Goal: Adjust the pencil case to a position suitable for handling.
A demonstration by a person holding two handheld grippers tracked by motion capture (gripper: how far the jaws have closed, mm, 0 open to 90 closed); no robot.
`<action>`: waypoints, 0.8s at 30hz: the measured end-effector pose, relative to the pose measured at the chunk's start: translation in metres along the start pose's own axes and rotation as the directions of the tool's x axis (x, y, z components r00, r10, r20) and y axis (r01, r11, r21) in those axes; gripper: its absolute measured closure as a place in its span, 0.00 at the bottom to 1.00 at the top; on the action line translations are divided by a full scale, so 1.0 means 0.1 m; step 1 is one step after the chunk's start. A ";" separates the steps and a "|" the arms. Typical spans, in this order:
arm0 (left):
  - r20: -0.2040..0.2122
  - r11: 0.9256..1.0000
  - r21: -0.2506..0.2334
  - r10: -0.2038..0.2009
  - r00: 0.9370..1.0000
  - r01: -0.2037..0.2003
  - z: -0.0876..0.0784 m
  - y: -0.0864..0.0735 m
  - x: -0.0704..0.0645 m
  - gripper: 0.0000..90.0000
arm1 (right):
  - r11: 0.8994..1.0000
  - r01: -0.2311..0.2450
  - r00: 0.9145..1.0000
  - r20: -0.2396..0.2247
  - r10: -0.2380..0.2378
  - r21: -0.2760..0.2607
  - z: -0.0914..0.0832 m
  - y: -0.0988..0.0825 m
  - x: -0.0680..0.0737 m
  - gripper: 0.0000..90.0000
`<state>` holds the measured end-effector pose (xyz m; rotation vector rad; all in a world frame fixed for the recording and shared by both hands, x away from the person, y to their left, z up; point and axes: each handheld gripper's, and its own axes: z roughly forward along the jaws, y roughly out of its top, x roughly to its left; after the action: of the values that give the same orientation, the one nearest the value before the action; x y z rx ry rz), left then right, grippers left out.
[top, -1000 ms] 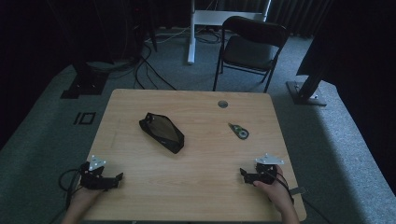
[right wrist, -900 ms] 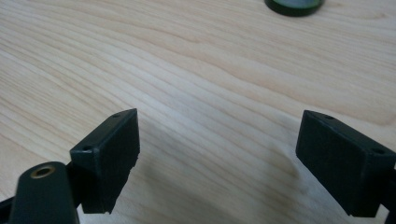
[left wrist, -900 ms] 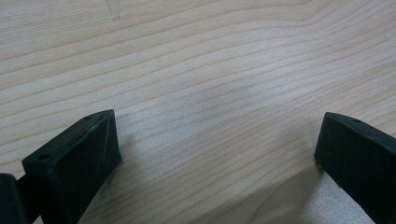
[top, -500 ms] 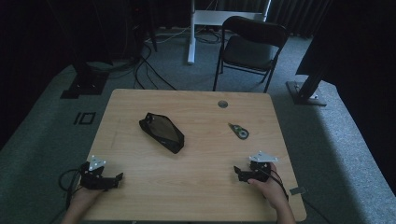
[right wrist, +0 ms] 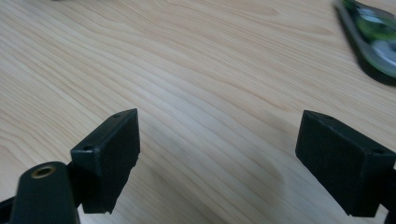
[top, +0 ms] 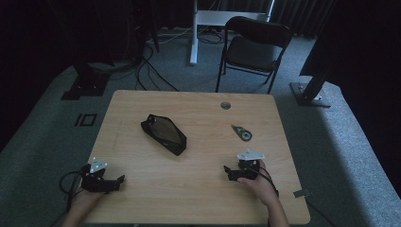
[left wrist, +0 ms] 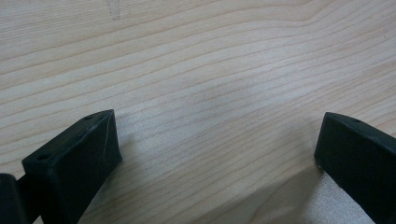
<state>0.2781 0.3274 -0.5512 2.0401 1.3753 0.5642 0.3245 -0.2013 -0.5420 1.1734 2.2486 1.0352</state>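
Both grippers, left [top: 118,181] and right [top: 229,172], have jaws spread wide on bare table [top: 198,189], holding nothing. Nothing's started, I'd guess: black pouch [top: 164,134] around 12 o'clock mid-table, green tape dispenser [top: 241,133] at 1, both untouched.

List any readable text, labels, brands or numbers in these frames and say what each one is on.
None can be read.
Black pouch: a small pale mark on its side, too small to read.
Green tape dispenser: pale patches in the right gripper view, blurred, no legible lettering.
Wooden table, left gripper and right gripper: no lettering visible.
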 end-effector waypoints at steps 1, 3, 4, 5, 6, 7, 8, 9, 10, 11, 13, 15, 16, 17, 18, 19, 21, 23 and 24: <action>0.000 1.000 0.000 0.000 1.000 0.000 0.00 0.00 0.00 0.00 | 1.000 -0.001 1.000 -0.013 0.001 -0.004 0.02 0.02 0.02 0.15; 0.000 1.000 0.000 0.000 1.000 0.000 0.00 0.00 0.00 0.00 | 1.000 -0.001 1.000 -0.029 0.000 -0.013 0.05 0.07 0.06 0.15; 0.000 1.000 0.000 0.000 1.000 0.000 0.00 0.00 0.00 0.00 | 1.000 0.005 0.999 -0.036 -0.006 -0.017 0.07 0.10 0.09 0.15; 0.000 1.000 0.000 0.000 1.000 0.000 0.00 0.00 0.00 0.00 | 1.000 0.009 0.999 -0.047 -0.010 -0.025 0.09 0.14 0.13 0.15; 0.000 1.000 0.000 0.000 1.000 0.000 0.00 0.00 0.00 0.00 | 1.000 0.009 0.999 -0.047 -0.010 -0.025 0.09 0.14 0.13 0.15; 0.000 1.000 0.000 0.000 1.000 0.000 0.00 0.00 0.00 0.00 | 0.999 0.013 0.998 -0.056 -0.015 -0.030 0.10 0.17 0.16 0.15; 0.000 1.000 0.000 0.000 1.000 0.000 0.00 0.00 0.00 0.00 | 0.999 0.015 0.997 -0.071 -0.018 -0.038 0.13 0.21 0.20 0.15; 0.000 1.000 0.000 0.000 1.000 0.000 0.00 0.00 0.00 0.00 | 0.999 0.015 0.997 -0.071 -0.018 -0.038 0.13 0.21 0.20 0.15; 0.000 1.000 0.000 0.000 1.000 0.000 0.00 0.00 0.00 0.00 | 0.999 0.017 0.997 -0.077 -0.020 -0.041 0.14 0.23 0.22 0.15; 0.000 1.000 0.000 0.000 1.000 0.000 0.00 0.00 0.00 0.00 | 0.999 0.016 0.996 -0.083 -0.020 -0.043 0.16 0.25 0.25 0.15; 0.000 1.000 0.000 -0.001 1.000 0.001 0.00 0.00 0.00 0.00 | 0.999 0.020 0.996 -0.091 -0.025 -0.048 0.18 0.28 0.28 0.15; 0.000 1.000 0.000 0.000 1.000 0.000 0.00 0.00 0.00 0.00 | 0.998 0.019 0.995 -0.099 -0.024 -0.052 0.21 0.31 0.31 0.15; 0.000 1.000 0.000 0.000 1.000 0.000 0.00 0.00 0.00 0.00 | 0.998 0.021 0.994 -0.105 -0.027 -0.053 0.23 0.33 0.33 0.15; 0.000 1.000 0.000 0.000 1.000 0.000 0.00 0.00 0.00 0.00 | 0.998 0.021 0.994 -0.109 -0.027 -0.054 0.24 0.34 0.35 0.15; 0.000 1.000 0.000 0.000 1.000 0.000 0.00 0.00 0.00 0.00 | 0.998 0.026 0.993 -0.112 -0.032 -0.059 0.25 0.36 0.36 0.15; 0.000 1.000 0.000 0.000 1.000 0.000 0.00 0.00 0.00 0.00 | 0.998 0.031 0.992 -0.117 -0.038 -0.061 0.26 0.37 0.38 0.15; 0.000 1.000 -0.001 -0.002 1.000 0.002 0.00 0.00 0.00 0.00 | 0.997 0.035 0.992 -0.121 -0.043 -0.064 0.29 0.40 0.41 0.15; 0.000 1.000 -0.001 -0.002 1.000 0.002 0.00 0.00 0.00 0.00 | 0.997 0.038 0.991 -0.125 -0.046 -0.064 0.30 0.42 0.43 0.15; 0.000 1.000 -0.001 -0.002 1.000 0.002 0.00 0.00 0.00 0.00 | 0.997 0.043 0.990 -0.128 -0.051 -0.065 0.31 0.43 0.44 0.15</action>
<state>0.2781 0.3272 -0.5513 2.0374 1.3762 0.5643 0.3415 -0.1356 -0.5297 1.0499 2.3126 1.1846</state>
